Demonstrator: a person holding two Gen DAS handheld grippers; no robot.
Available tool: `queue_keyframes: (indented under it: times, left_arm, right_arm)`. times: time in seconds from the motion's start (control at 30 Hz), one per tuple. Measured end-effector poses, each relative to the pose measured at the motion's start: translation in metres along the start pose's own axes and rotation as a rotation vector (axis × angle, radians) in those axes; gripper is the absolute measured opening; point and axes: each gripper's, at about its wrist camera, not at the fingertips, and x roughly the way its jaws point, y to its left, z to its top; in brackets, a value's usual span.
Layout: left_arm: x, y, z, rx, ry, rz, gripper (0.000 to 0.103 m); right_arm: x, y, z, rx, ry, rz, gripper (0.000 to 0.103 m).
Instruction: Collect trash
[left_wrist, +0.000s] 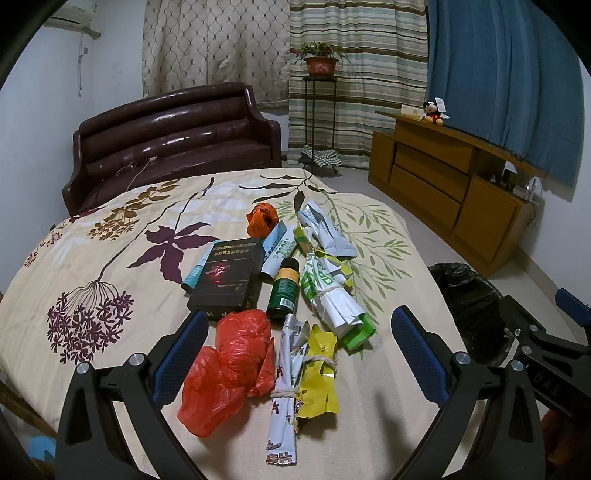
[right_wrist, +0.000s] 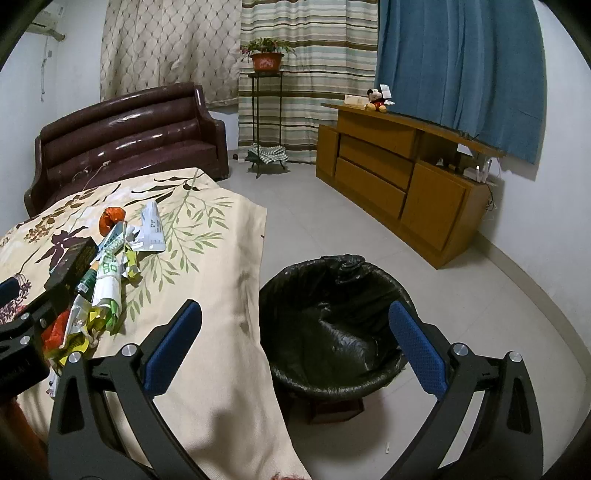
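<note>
Left gripper (left_wrist: 299, 347): jaws wide, empty, above red bag (left_wrist: 231, 369).
Right gripper (right_wrist: 295, 343): jaws wide, empty, above bin (right_wrist: 332, 321).
Black box (left_wrist: 225, 280): behind red bag; print unreadable.

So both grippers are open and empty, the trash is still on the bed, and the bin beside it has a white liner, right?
Not quite: the liner of the bin is black, as the right wrist view shows. The rest holds: left gripper and right gripper are open and empty, and the trash lies on the bed.
</note>
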Motion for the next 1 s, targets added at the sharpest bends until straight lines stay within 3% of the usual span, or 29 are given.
queue_keyframes:
  times: [1.0]
  left_arm:
    - [0.0053,0.0016,-0.0014,-0.004,0.016,0.0,0.097]
  right_arm:
    - [0.0021,0.0024,-0.0019,0.003,0.011,0.004,0.099]
